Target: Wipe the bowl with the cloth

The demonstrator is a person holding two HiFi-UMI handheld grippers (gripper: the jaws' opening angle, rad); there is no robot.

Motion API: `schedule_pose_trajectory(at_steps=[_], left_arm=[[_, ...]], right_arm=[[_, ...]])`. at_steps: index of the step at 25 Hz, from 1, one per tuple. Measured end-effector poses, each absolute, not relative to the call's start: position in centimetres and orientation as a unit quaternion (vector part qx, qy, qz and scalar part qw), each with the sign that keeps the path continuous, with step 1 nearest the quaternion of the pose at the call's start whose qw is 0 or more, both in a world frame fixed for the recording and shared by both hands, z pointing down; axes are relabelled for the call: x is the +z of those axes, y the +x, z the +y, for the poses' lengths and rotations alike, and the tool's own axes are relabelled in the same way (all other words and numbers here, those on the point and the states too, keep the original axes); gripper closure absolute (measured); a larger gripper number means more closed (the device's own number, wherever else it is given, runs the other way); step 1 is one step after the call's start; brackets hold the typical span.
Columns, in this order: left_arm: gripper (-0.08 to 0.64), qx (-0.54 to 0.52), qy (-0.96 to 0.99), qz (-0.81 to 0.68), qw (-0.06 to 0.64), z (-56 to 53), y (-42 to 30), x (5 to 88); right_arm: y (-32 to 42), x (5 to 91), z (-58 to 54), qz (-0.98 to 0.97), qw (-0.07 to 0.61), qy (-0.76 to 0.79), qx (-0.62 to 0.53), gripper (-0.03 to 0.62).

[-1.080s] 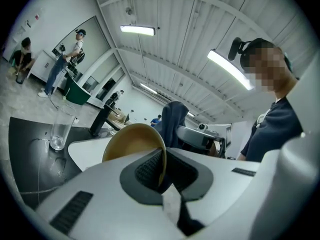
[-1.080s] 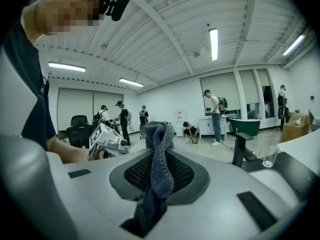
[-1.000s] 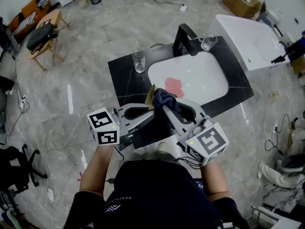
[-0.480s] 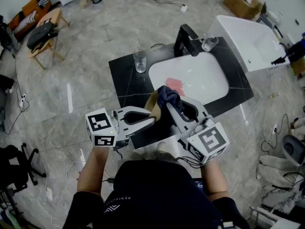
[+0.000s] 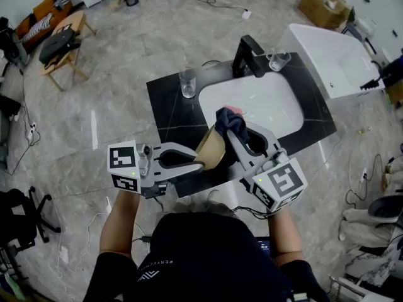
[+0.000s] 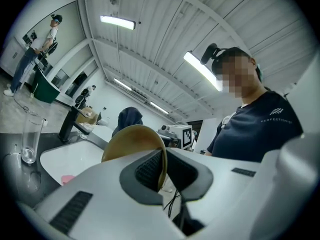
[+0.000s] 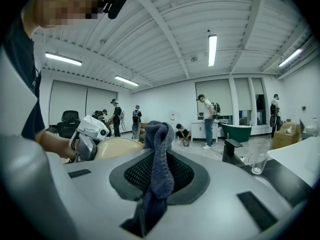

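Left hand-held gripper is pinched shut on the rim of the tan bowl, held on edge above the near side of the desk; the right hand-held gripper is clamped on the dark cloth, whose bunched end sits by the bowl's upper rim. Wiping well likely means holding the bowl steady and sweeping the cloth round its hollow, jaws clear.
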State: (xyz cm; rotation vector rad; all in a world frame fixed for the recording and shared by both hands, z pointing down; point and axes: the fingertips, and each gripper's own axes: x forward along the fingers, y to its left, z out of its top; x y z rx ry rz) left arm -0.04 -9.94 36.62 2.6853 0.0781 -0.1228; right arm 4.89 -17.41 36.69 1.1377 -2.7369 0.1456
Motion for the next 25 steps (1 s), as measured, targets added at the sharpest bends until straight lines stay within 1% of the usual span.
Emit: schedule_pose_trajectory(at_steps=[9, 15, 25], left_arm=[[0.543, -0.124, 0.968, 0.031, 0.218, -11.0, -0.8, 33.0], [0.543, -0.159, 0.968, -0.006, 0.195, -12.7, -0.7, 31.2], [0.543, -0.199, 0.965, -0.049, 0.162, -14.6, -0.4, 28.8]], right_arm=[[5.3, 36.9, -18.6, -0.913, 0.078, 0.398, 0.054, 0.523], [5.5, 36.5, -20.0, -0.907, 0.047, 0.412, 0.071, 0.523], [5.2, 36.0, -20.9, -0.905, 0.018, 0.418, 0.074, 0.523]])
